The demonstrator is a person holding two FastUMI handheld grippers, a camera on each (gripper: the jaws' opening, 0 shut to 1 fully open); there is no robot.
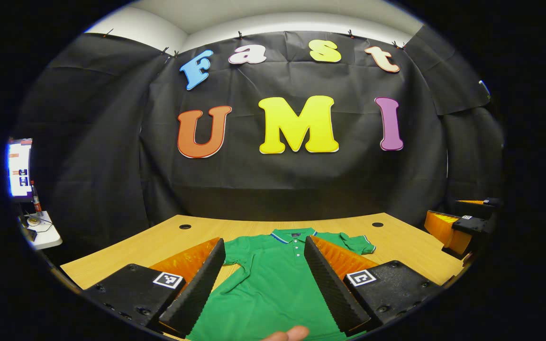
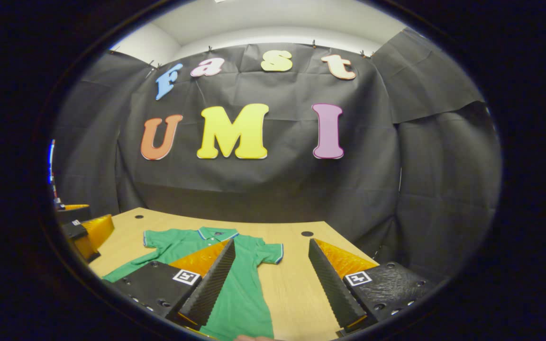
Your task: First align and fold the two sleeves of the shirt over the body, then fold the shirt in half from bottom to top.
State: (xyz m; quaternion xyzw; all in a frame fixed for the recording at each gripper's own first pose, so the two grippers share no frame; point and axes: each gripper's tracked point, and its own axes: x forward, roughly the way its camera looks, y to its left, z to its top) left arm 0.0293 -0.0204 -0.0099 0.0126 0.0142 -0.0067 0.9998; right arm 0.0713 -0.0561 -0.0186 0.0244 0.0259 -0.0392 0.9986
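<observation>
Opening step, sleeves unfolded. Left gripper [image 1: 264,284] and right gripper [image 2: 269,284] spread apart, grasping nothing. Green polo shirt [image 1: 273,284] flat ahead, below the left gripper's fingertips. Next: descend, pinch one sleeve [image 1: 357,244].

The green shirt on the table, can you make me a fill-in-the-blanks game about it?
1. The shirt lying on the wooden table is the colour ____.
2. Both of the shirt's sleeves are not yet ____ over the body.
3. The left hand-held gripper has its two fingers ____, with the shirt showing between them.
4. The shirt's collar points toward the booth's ____ cloth wall.

Missing words: green; folded; open; black
</observation>
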